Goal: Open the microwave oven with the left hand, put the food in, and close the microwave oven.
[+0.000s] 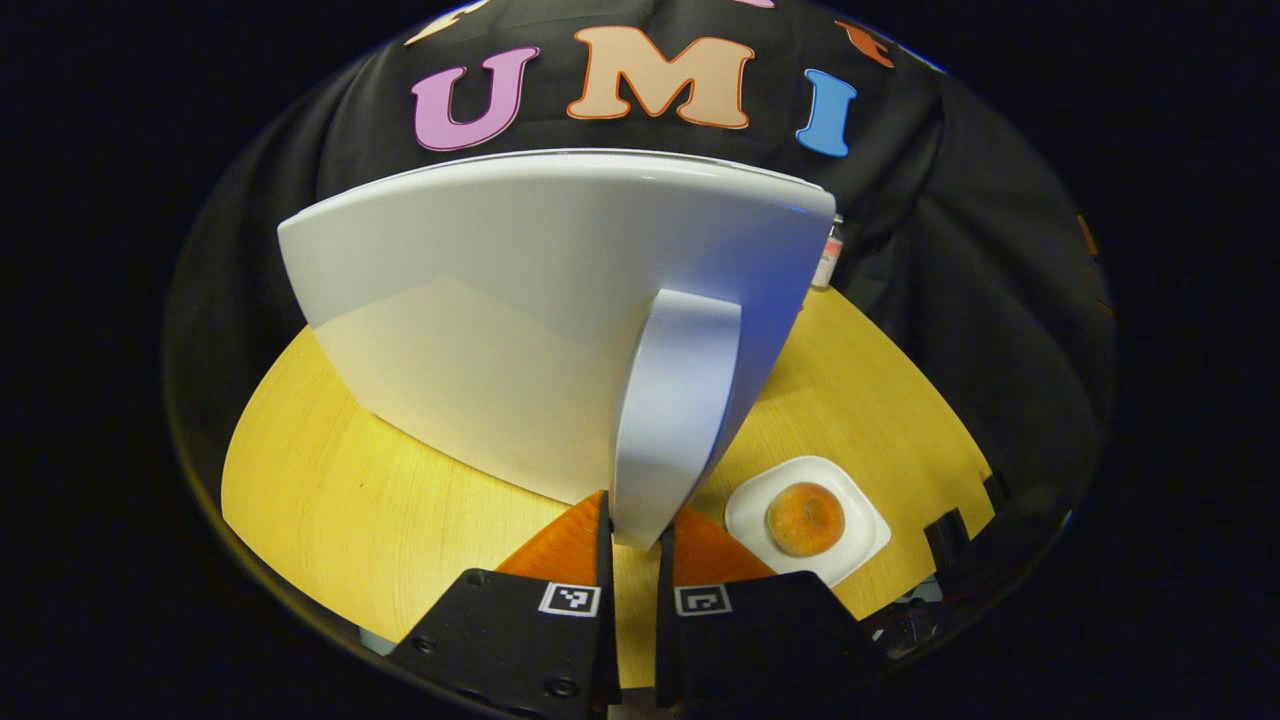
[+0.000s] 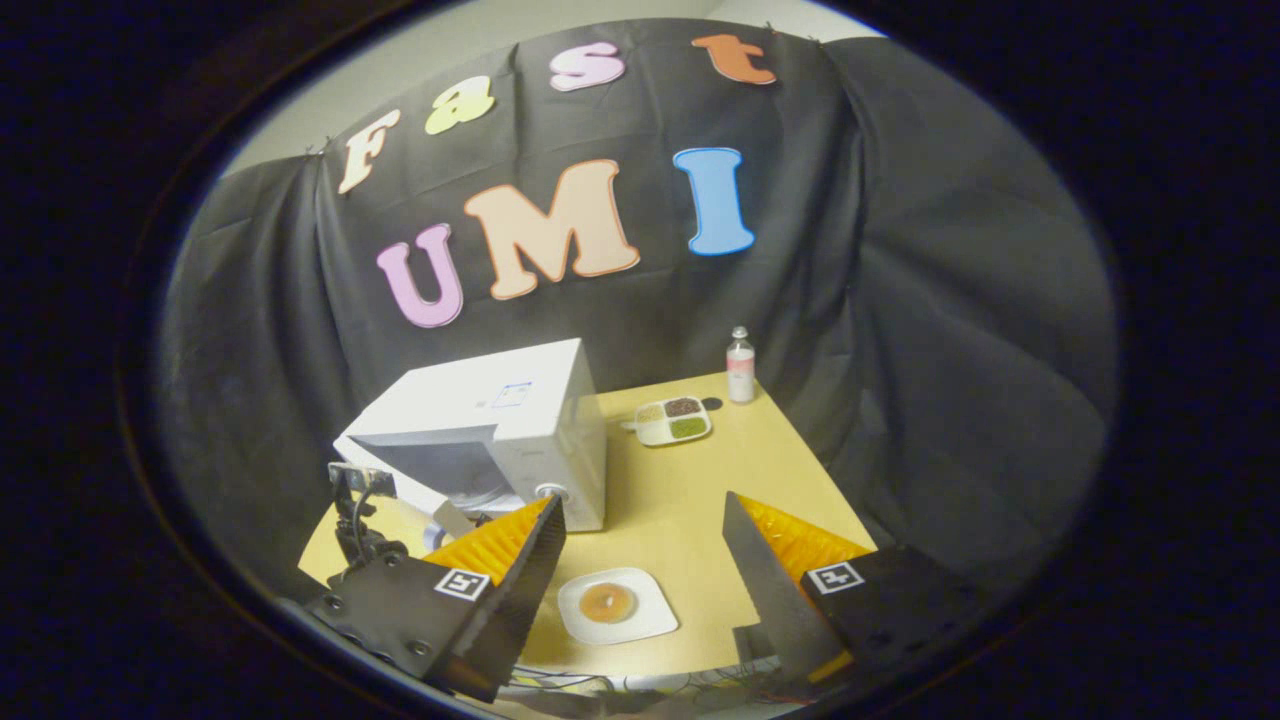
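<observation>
**Left claw on the microwave handle**

The white microwave sits at the bench's ten o'clock side. In the left gripper view, the left claw pinches the door's white loop handle. The browned round food lies on a white square plate at six o'clock, between the right claw's wide-spread fingers.

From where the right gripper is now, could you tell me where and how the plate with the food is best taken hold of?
Grip the white plate by its raised near rim, coming low from the table's front edge. It lies flat with the round food at its centre, so only the rim is free. The right gripper is open above it.
</observation>
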### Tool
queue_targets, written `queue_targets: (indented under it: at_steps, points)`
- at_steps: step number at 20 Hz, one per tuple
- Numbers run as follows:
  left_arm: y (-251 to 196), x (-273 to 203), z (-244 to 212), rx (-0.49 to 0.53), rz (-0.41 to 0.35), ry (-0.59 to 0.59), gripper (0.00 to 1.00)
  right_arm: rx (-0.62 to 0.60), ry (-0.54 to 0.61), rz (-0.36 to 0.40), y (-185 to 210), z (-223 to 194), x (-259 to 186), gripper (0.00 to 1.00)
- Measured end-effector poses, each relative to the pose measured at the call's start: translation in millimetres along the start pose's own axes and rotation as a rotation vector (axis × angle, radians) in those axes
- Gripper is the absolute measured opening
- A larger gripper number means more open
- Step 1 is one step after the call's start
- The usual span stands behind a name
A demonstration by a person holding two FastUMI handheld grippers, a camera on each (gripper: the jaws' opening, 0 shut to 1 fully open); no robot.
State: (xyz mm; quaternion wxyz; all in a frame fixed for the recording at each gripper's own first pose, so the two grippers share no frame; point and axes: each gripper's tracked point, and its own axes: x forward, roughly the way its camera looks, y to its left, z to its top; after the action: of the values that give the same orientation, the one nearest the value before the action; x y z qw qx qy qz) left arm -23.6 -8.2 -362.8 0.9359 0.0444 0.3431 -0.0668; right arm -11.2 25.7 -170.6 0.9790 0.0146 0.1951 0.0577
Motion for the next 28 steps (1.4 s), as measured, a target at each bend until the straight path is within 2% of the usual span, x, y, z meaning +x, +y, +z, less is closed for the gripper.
queue_targets:
  at_steps: [1, 2, 3, 4, 5, 6, 7, 8, 10, 11, 12, 14, 19, 24, 25, 26, 28]
  points:
    - [3.4, -6.4, -4.4, -0.01, 0.004, 0.003, 0.14, -0.007, 0.012, 0.016, 6.5, -4.7, 3.0, 0.92]
    - [7.2, -12.6, -9.8, -0.027, 0.007, 0.006, 0.16, -0.012, 0.024, 0.031, 11.8, -9.5, 4.9, 0.99]
    - [11.0, -18.6, -13.8, -0.05, 0.008, 0.009, 0.18, -0.019, 0.037, 0.046, 17.9, -14.8, 6.8, 1.0]
    - [14.3, -24.4, -18.6, -0.072, 0.004, 0.014, 0.2, -0.027, 0.048, 0.058, 23.0, -20.4, 8.4, 0.92]
    - [18.4, -29.9, -20.9, -0.098, -0.002, 0.013, 0.21, -0.04, 0.058, 0.067, 27.7, -26.6, 10.2, 0.92]
    - [21.6, -35.6, -22.6, -0.131, -0.01, 0.006, 0.25, -0.055, 0.07, 0.072, 30.9, -34.0, 14.1, 0.99]
    - [24.4, -41.6, -24.0, -0.161, -0.015, 0.003, 0.3, -0.07, 0.091, 0.079, 34.1, -44.1, 18.4, 0.99]
    - [31.5, -46.3, -24.7, -0.176, -0.003, -0.006, 0.26, -0.082, 0.113, 0.082, 36.0, -55.0, 23.5, 0.92]
    - [47.7, -59.2, -25.3, -0.181, 0.033, -0.026, 0.55, -0.094, 0.158, 0.092, 40.3, -75.2, 29.0, 0.93]
    - [54.0, -66.1, -23.7, -0.188, 0.04, -0.034, 0.65, -0.096, 0.182, 0.098, 42.7, -85.0, 31.7, 0.99]
    - [57.8, -70.2, -25.3, -0.196, 0.045, -0.038, 0.77, -0.098, 0.207, 0.106, 45.5, -96.2, 35.2, 0.99]
    - [66.9, -81.3, -30.0, -0.214, 0.045, -0.045, 0.85, -0.107, 0.258, 0.113, 47.4, -119.1, 45.1, 0.99]
    - [98.1, -110.6, -48.5, -0.229, 0.105, -0.033, 0.89, -0.111, 0.37, 0.119, 48.9, -173.9, 64.4, 1.0]
    - [144.2, -147.5, -62.6, -0.267, 0.207, -0.041, 0.89, -0.125, 0.464, 0.115, 46.2, -212.5, 85.8, 0.99]
    - [153.7, -155.5, -66.5, -0.281, 0.227, -0.041, 0.89, -0.128, 0.475, 0.112, 46.4, -216.9, 89.5, 0.93]
    - [164.7, -162.0, -70.2, -0.296, 0.251, -0.043, 0.88, -0.133, 0.488, 0.11, 47.1, -221.1, 93.9, 0.99]
    - [184.8, -172.7, -77.7, -0.329, 0.299, -0.049, 0.88, -0.144, 0.505, 0.108, 50.3, -229.1, 105.0, 0.99]
